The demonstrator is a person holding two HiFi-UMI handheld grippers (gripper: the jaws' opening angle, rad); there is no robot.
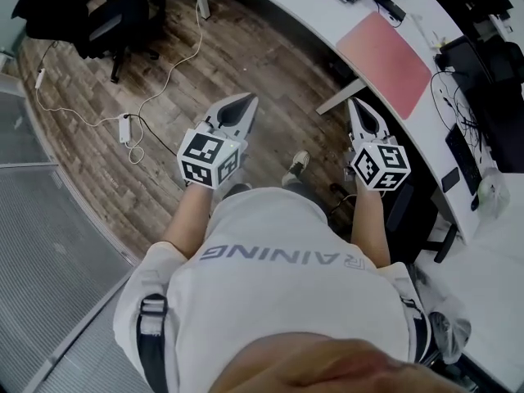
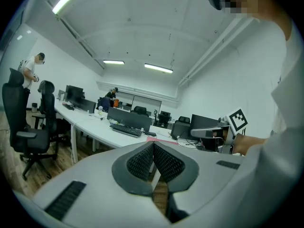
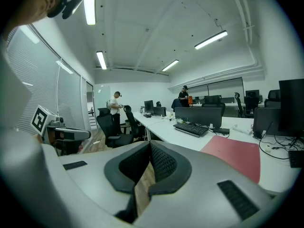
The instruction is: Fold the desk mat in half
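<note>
**Both grippers shut and empty, short of the desk**

In the head view I saw the left gripper (image 1: 244, 101) and right gripper (image 1: 358, 105) held out side by side over the wooden floor (image 1: 246, 56), tilted slightly down toward the white desk (image 1: 303, 15). The red desk mat (image 1: 385, 62) lay flat on it, far right. Only the gripper views showed each pair of jaws together, gripping nothing. The right one showed the mat broadly, the left one a sliver.
</note>
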